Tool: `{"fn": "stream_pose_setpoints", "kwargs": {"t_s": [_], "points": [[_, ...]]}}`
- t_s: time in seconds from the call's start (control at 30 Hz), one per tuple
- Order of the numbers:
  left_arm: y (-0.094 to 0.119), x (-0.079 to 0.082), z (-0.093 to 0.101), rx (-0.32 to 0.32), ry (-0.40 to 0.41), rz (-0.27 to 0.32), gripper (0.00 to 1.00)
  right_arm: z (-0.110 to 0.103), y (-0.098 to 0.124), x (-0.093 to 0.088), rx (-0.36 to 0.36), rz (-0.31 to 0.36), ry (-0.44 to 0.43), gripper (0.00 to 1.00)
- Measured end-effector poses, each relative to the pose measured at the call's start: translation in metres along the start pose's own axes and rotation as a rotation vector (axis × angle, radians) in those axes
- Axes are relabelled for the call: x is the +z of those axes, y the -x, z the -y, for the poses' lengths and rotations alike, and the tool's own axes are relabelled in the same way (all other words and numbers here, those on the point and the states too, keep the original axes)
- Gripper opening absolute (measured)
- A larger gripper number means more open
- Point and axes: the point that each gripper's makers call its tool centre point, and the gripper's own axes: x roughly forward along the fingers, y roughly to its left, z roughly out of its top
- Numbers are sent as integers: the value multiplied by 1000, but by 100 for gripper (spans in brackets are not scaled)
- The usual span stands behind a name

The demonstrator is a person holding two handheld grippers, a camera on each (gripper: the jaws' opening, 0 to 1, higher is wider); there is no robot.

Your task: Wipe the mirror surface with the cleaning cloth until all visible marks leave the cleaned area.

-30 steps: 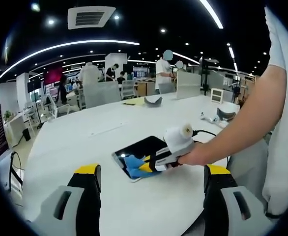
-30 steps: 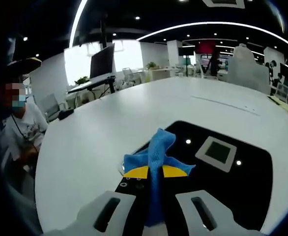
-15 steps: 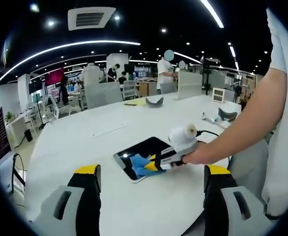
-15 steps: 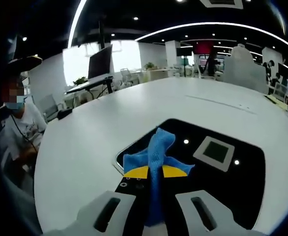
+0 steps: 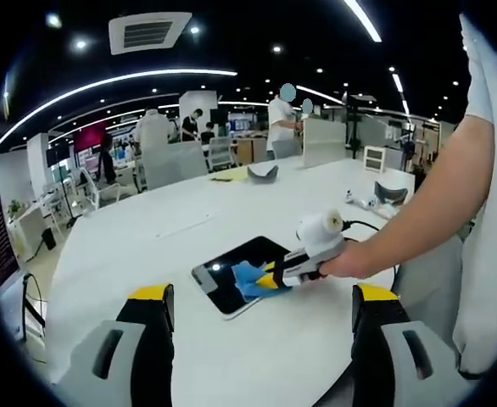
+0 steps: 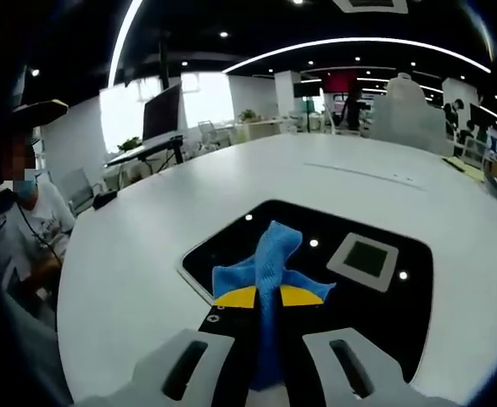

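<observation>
White table (image 5: 104,254), monitor (image 6: 162,111) on far desk, perhaps headsets (image 5: 263,172) beyond

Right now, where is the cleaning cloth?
The blue cleaning cloth is pinched in the right gripper, lying on the dark mirror. In the left gripper view it sits mid-frame on the white table.

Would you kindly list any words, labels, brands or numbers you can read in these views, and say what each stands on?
None can be read.
The mirror, the blue cloth and the white table carry no lettering.
The distant red wall panel is too small and blurred to read.
</observation>
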Motion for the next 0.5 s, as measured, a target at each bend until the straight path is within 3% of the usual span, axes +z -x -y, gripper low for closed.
{"fn": "stream_pose_setpoints", "kwargs": {"t_s": [0.5], "points": [[-7,12,-1,-6,-12,11,87,21,15,-6,-45,0,-22,3]]}}
